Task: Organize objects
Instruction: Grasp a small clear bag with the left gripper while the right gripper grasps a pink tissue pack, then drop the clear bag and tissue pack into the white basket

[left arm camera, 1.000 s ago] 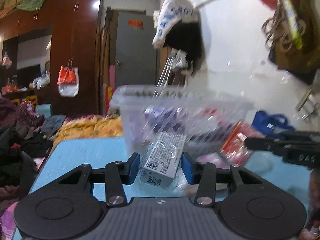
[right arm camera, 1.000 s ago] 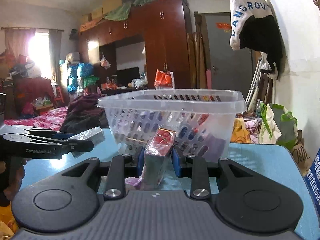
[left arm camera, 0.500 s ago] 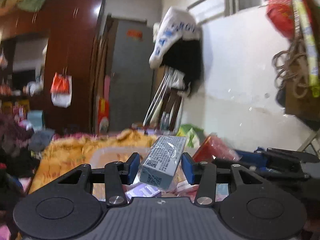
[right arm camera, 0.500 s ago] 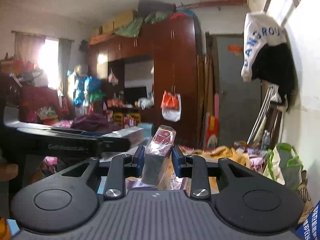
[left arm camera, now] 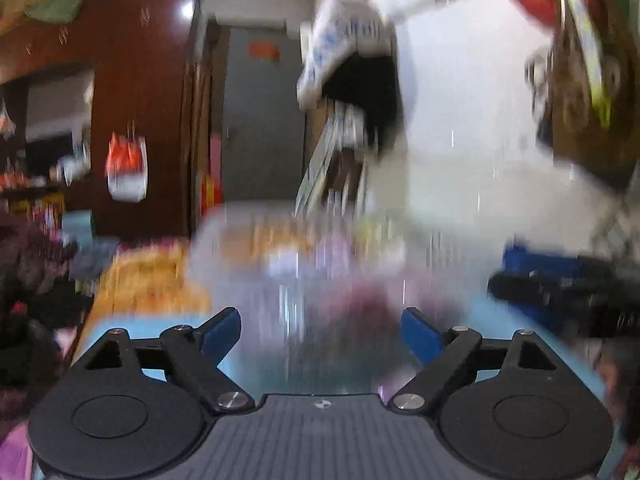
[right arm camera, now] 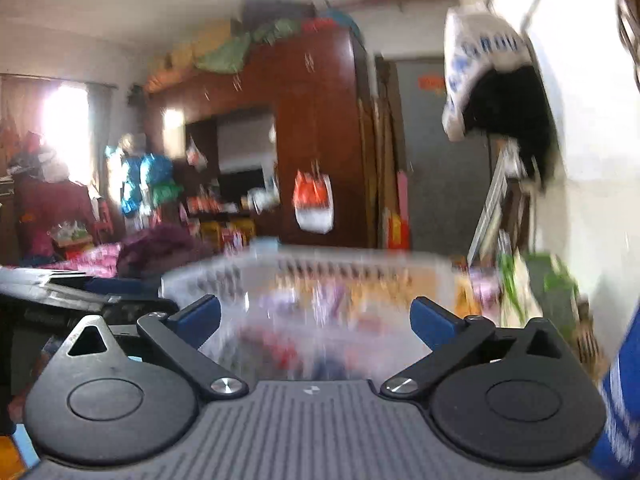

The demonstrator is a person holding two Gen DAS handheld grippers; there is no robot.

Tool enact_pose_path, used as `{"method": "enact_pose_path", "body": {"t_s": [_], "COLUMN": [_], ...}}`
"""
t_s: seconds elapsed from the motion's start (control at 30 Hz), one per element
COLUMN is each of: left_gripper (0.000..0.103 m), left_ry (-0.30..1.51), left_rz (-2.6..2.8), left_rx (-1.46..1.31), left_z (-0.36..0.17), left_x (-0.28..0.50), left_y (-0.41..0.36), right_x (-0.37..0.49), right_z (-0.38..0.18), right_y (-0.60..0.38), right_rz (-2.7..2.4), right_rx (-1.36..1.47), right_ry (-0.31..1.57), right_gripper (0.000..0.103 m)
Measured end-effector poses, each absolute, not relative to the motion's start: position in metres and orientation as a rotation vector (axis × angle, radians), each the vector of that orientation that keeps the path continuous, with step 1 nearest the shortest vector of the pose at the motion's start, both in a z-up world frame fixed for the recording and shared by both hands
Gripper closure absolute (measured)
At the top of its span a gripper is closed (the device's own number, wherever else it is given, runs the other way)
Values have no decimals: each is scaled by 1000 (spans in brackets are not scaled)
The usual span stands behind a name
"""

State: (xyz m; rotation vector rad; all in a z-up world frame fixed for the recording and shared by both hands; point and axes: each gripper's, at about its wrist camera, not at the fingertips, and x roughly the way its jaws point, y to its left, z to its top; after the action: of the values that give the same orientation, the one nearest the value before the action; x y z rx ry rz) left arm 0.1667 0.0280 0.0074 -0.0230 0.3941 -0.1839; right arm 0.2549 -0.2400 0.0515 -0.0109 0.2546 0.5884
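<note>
Left and right wrist views, both smeared by motion. The left tongs [left arm camera: 321,328] and the right tongs [right arm camera: 315,320] stand released: the jaws of each have just been opening, and nothing lies between the blue pads [left arm camera: 222,330] of either pair. One clear plastic basket [right arm camera: 320,276] fills the centre of both views, on the pale blue desk [left arm camera: 120,326]. Inside it, purple, red and white patches read as wrapped packets [right arm camera: 328,300]; the blur allows no count. The right tongs also show as a dark bar at the right edge of the left view, the left tongs at the left edge of the right view. Judged by its thin slotted walls, the basket is light, fairly stiff and slippery, best taken by its rolled rim. The film-wrapped packets are probably light and slick, best pinched across their broad faces.
</note>
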Motion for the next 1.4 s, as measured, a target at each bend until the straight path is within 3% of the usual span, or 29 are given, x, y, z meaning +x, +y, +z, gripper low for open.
{"method": "enact_pose_path", "body": {"t_s": [0.23, 0.4, 0.53, 0.7, 0.87, 1.2, 1.4], "left_gripper": [18, 37, 60, 60, 60, 59, 59], "left_ry": [514, 572, 594, 565, 556, 556, 547], "left_rz": [-179, -175, -171, -153, -136, -141, -144], "left_rx": [-10, 43, 76, 67, 45, 36, 36], "left_z": [-26, -39, -45, -39, -35, -37, -37], "left_x": [174, 181, 179, 171, 169, 171, 169], "left_y": [28, 14, 6, 19, 33, 34, 32], "right_x": [251, 250, 246, 247, 252, 252, 248], "right_z": [27, 18, 10, 3, -2, -9, -4], "right_y": [-238, -235, -226, -209, -189, -171, -185], "right_rz": [558, 569, 599, 633, 654, 651, 652], "right_rx": [-20, -19, -42, -86, -136, -220, -189], "right_ry": [338, 379, 412, 459, 506, 539, 511], "right_gripper": [0, 0, 0, 2, 23, 44, 48]}}
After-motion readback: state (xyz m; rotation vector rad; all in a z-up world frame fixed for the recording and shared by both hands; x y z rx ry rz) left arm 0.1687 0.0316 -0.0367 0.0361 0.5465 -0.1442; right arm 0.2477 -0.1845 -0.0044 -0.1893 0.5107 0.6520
